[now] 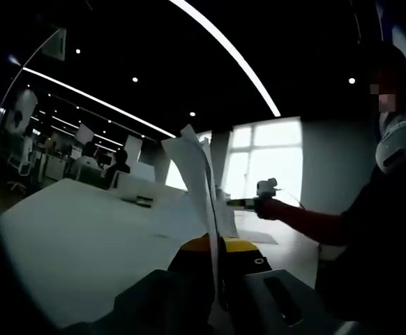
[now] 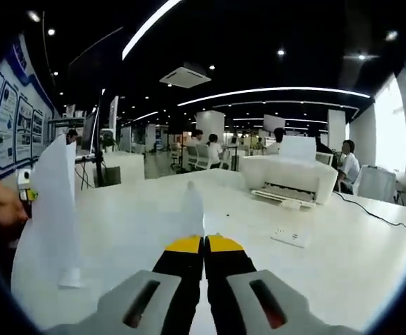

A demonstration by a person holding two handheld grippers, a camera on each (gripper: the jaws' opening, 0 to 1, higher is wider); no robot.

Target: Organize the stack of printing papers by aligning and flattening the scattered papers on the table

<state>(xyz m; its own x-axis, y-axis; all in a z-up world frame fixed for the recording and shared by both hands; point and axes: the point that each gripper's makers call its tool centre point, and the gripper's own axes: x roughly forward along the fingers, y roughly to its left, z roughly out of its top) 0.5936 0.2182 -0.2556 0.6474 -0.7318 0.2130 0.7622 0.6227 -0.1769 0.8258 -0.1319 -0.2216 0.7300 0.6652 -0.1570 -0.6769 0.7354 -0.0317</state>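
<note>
The white printing papers (image 1: 197, 181) stand on edge above the white table (image 1: 70, 237). My left gripper (image 1: 215, 246) is shut on their near edge, its yellow tips pressed to both sides. At the papers' far side the right gripper (image 1: 264, 204) shows, held by a hand in a red sleeve. In the right gripper view, my right gripper (image 2: 204, 244) is shut on a thin edge of paper (image 2: 192, 204) rising between its yellow tips. A broad upright sheet (image 2: 53, 202) stands at the left, its foot touching the table (image 2: 140, 223), with the left gripper (image 2: 25, 183) behind it.
A white printer (image 2: 287, 178) sits on the table's far right, with a power strip (image 2: 290, 237) in front of it and a black cable (image 2: 377, 215) running right. People sit at desks in the background. A person's body (image 1: 384, 230) stands close on the right.
</note>
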